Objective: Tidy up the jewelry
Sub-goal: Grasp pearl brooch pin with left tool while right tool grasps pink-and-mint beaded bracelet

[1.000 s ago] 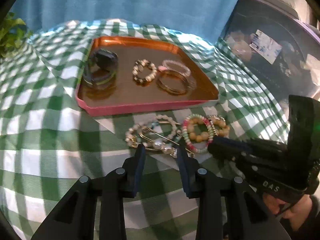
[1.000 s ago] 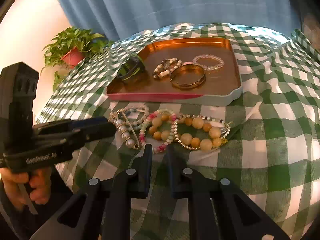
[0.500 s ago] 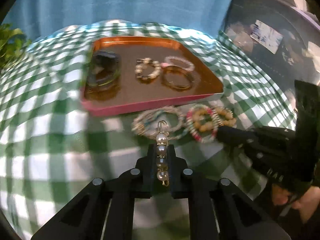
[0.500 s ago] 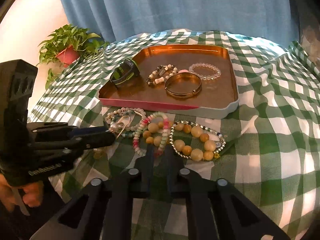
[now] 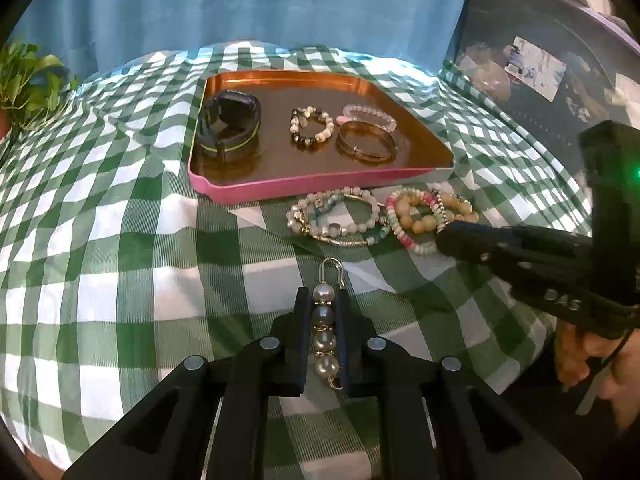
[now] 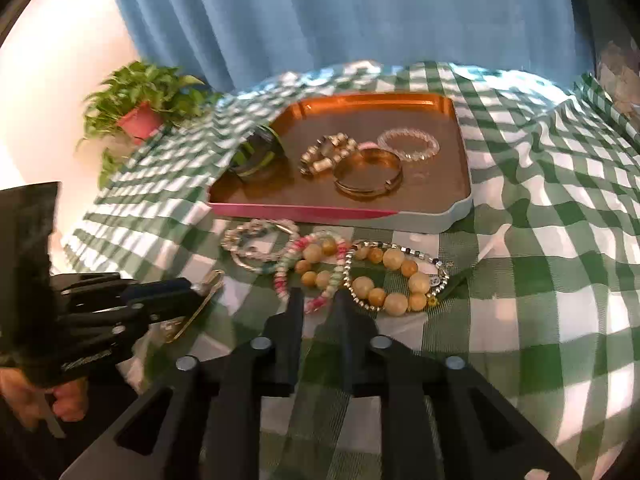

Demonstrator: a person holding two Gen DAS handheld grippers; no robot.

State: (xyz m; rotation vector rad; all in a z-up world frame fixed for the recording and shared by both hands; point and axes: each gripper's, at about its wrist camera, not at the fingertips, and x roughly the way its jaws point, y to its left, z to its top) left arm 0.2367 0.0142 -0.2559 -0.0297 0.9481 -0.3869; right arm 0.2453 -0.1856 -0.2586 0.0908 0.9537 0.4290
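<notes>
Before the tray, left gripper clamps the pearl pin; right gripper, seemingly empty, has just been parting slightly.

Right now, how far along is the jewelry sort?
Done: four pieces lie in the tray: dark band, beaded bracelet, gold bangle, clear bracelet. In hand: left gripper clamps the pearl pin. Left: bracelets on the cloth; right gripper holds nothing.
</notes>
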